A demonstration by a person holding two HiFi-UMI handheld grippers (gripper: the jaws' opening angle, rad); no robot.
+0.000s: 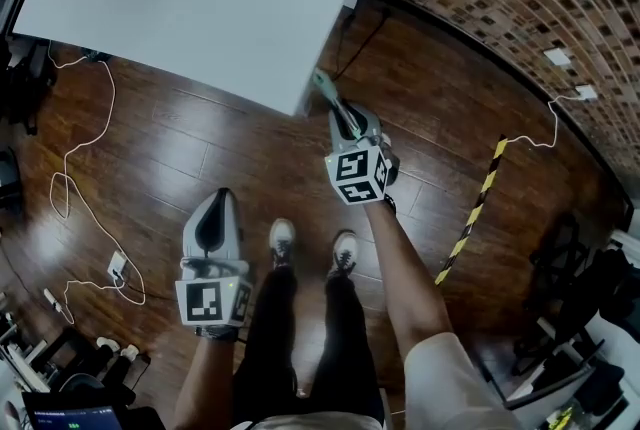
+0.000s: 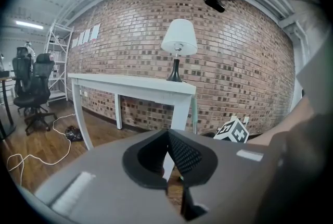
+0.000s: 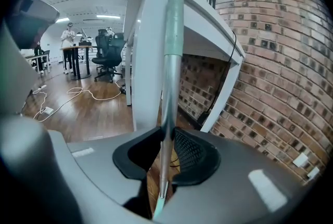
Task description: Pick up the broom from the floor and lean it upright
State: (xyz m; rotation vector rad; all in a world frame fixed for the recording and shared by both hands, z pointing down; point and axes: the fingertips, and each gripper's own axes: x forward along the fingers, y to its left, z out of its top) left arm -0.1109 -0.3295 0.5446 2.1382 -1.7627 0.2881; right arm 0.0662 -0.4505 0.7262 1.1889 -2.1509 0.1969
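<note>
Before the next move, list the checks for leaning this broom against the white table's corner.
1. Right gripper clamped on the slim silver and pale green broom handle: ok.
2. Handle standing close to upright: ok.
3. Handle top beside the white table corner: ok; touching it: cannot tell.
4. Broom head planted on the wooden floor: cannot tell, out of view.
5. Left gripper shut, empty, clear of the handle: ok.
</note>
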